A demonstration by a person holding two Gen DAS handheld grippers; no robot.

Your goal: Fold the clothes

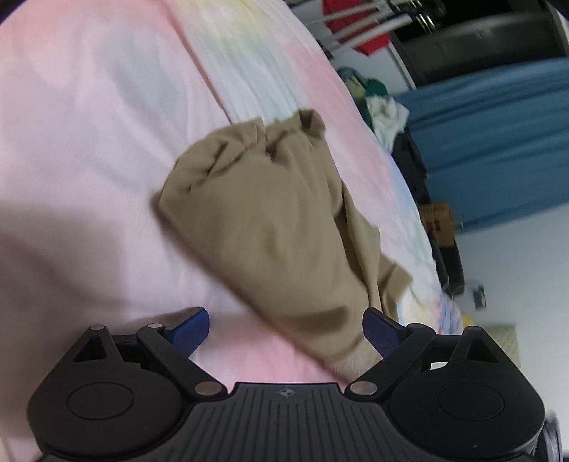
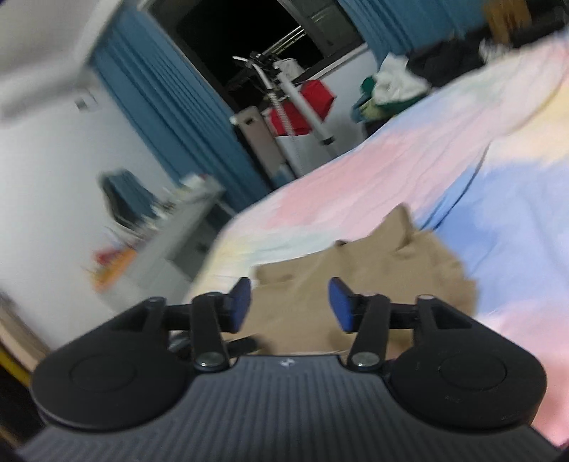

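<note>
We held both grippers over a bed whose pastel bedspread (image 1: 89,142) ran through patches of pink, white, pale yellow and blue. The task's thing, a khaki garment (image 1: 270,227), lay bunched on that bedspread, creased and gathered at its far end, with a loose flap trailing toward the bed's edge.

Our left gripper (image 1: 286,330) had its blue-padded fingers (image 1: 190,328) spread wide and held nothing. The near end of the khaki garment reached down between them, close to the right-hand finger, though blur kept us from telling whether cloth and pad touched. A soft shadow lay across the bedspread to the left of the garment.

Our right gripper (image 2: 288,305) was likewise spread, its blue pads (image 2: 339,307) apart with nothing pinched. In that view the khaki garment (image 2: 373,277) sat just beyond and beneath the fingertips, rumpled, with the pink and blue bedspread (image 2: 498,220) stretching away behind it.

Past the bed we saw blue curtains (image 2: 156,89), a dark window (image 2: 249,32), a clothes rack (image 2: 291,96) with something red (image 2: 313,103) hanging on it, and a pile of mixed clothes (image 2: 391,85) near the far side of the bed. A grey cabinet (image 2: 177,231) stood against the white wall to the left, too blurred for us to make out what sat on it.
</note>
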